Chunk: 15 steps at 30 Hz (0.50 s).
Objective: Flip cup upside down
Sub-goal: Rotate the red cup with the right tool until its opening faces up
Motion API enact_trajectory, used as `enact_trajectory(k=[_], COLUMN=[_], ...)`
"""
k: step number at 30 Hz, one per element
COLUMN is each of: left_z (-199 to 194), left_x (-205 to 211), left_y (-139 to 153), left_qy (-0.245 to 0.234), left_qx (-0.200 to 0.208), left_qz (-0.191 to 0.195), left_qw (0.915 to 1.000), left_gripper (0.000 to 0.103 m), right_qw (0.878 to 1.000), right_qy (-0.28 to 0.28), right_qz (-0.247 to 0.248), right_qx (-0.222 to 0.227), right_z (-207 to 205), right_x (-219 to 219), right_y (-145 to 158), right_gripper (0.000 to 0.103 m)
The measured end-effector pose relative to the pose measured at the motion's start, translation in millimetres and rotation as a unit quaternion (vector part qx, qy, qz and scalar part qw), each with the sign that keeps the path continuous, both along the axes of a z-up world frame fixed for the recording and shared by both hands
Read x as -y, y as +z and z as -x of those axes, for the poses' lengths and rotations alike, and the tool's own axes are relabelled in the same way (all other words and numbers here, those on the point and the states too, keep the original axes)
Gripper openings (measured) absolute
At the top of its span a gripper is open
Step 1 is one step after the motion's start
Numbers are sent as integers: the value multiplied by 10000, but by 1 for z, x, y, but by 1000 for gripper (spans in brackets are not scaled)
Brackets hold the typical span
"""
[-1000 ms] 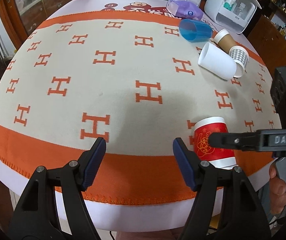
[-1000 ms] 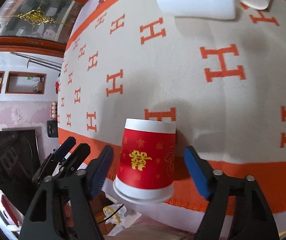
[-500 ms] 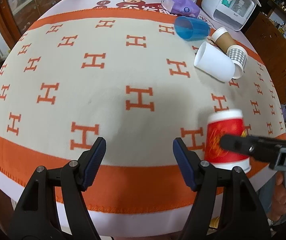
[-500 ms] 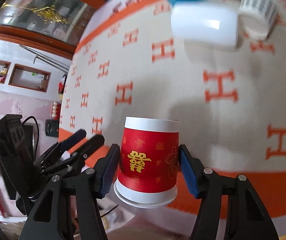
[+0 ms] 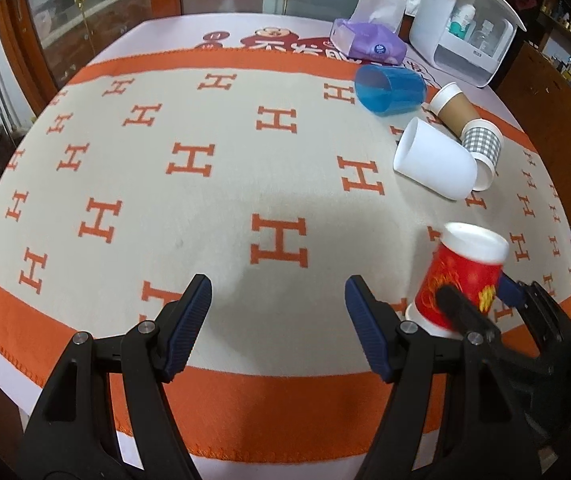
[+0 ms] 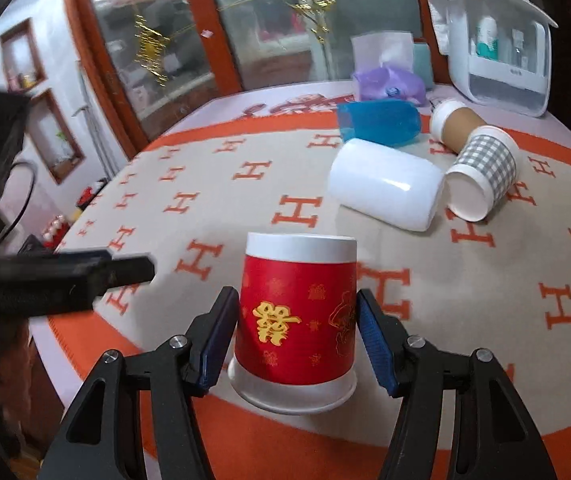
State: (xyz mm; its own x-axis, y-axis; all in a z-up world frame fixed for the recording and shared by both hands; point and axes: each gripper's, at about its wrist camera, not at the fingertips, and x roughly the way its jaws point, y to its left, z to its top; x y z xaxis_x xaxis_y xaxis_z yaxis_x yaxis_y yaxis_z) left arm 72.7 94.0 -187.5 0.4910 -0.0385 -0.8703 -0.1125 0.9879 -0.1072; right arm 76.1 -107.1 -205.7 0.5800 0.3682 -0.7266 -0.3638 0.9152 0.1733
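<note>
A red paper cup (image 6: 295, 316) with gold characters stands rim down, white base up, between the fingers of my right gripper (image 6: 296, 342), which is shut on it above the cloth's orange border. In the left wrist view the same cup (image 5: 461, 276) is at the right, slightly tilted, held by the right gripper (image 5: 473, 300). My left gripper (image 5: 277, 320) is open and empty over the near part of the cloth, left of the cup.
The table carries a beige and orange H-pattern cloth (image 5: 205, 200). At the back right lie a white cup (image 5: 433, 160), a checked cup (image 5: 481, 148), a brown cup (image 5: 453, 110) and a blue cup (image 5: 389, 88). Behind them are a tissue pack (image 5: 367, 42) and a white box (image 5: 465, 24).
My right gripper has closed onto the red cup and turned with it, so the view has gone from sideways to level. It has lifted the cup slightly. The left gripper has pulled back a little.
</note>
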Motion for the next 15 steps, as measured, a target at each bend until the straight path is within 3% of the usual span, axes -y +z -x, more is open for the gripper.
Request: enact_trajectory(k=[3, 11, 15], left_z=[4, 16, 21], left_x=[4, 13, 15], left_y=[0, -3, -4], left_qy=[-45, -101, -96], left_qx=[81, 146, 176], left_qz=[-67, -200, -243], left_qw=[9999, 9996, 9995], left_gripper=[67, 67, 67], right_qw=[9997, 9992, 9989], right_qy=[112, 172, 177], right_qz=[186, 368, 430], right_qx=[145, 36, -34], right_z=[13, 30, 35], right_x=[-5, -4, -3], right_y=[-4, -16, -19], right_gripper=[60, 61, 68])
